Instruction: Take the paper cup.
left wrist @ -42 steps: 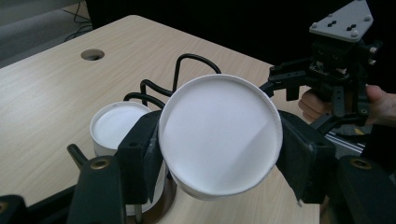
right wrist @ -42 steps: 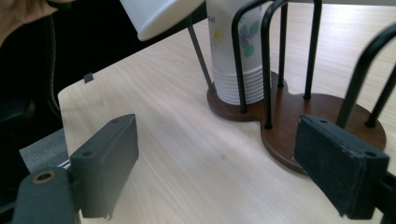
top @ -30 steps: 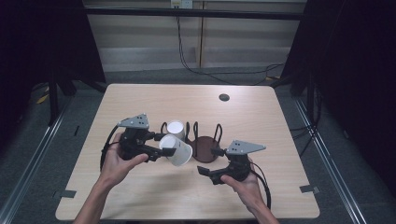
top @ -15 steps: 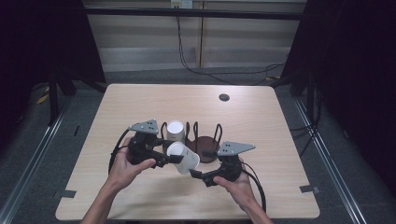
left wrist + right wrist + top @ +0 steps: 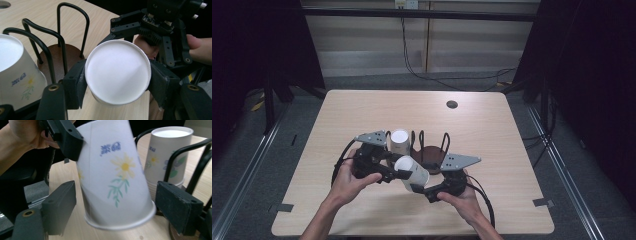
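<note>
A white paper cup (image 5: 413, 173) with a flower print is tilted, its flat base toward the left hand, just in front of the rack. My left gripper (image 5: 404, 170) is shut on its base end (image 5: 117, 75). The right gripper (image 5: 421, 185) is open, and its jaws straddle the cup's rim end (image 5: 117, 185) with a gap on each side. A second printed cup (image 5: 400, 141) stands upside down on the wire rack (image 5: 430, 153), also seen in the left gripper view (image 5: 15, 65) and in the right gripper view (image 5: 166, 155).
The rack has a brown round base (image 5: 72, 53) and black wire loops (image 5: 73, 27). A small dark grommet (image 5: 452, 104) sits at the table's far right. Bare tabletop (image 5: 362, 115) lies around the rack. A hand (image 5: 22, 140) holds the left gripper close by.
The left gripper has carried the cup right and nearer the front edge. The right gripper has moved left, so its jaws now flank the cup.
</note>
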Demonstrator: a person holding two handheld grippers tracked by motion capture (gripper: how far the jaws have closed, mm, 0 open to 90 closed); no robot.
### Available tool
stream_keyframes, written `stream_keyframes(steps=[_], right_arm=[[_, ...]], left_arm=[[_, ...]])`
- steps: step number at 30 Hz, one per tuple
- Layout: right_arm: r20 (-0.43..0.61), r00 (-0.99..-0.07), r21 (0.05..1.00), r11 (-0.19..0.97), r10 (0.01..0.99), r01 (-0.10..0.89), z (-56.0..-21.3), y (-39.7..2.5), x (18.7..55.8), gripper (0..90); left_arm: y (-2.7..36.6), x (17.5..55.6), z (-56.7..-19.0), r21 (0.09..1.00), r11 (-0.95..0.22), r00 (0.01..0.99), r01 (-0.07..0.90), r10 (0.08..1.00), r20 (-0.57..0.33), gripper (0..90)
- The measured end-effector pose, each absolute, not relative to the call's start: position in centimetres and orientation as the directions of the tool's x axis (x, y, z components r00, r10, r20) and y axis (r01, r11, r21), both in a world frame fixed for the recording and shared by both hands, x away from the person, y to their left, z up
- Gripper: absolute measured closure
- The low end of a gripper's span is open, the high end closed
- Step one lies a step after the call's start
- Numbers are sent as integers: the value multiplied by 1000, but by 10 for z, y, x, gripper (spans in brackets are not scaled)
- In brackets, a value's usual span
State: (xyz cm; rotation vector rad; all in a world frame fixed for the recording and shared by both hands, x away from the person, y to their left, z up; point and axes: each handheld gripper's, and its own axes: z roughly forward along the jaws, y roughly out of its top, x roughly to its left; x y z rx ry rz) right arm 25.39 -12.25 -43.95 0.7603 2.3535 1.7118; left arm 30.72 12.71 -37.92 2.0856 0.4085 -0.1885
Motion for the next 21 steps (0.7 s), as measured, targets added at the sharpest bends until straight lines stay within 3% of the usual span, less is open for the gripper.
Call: stream_keyframes(steps=[6, 21], right_arm=[[197, -874, 907, 256, 444, 334, -445, -117, 256, 168], [182, -879, 891, 304, 442, 337, -447, -113, 257, 291]], left_arm=[[122, 307, -381, 790, -493, 931, 366, 196, -308, 375], [124, 311, -385, 781, -484, 919, 395, 202, -339, 362]])
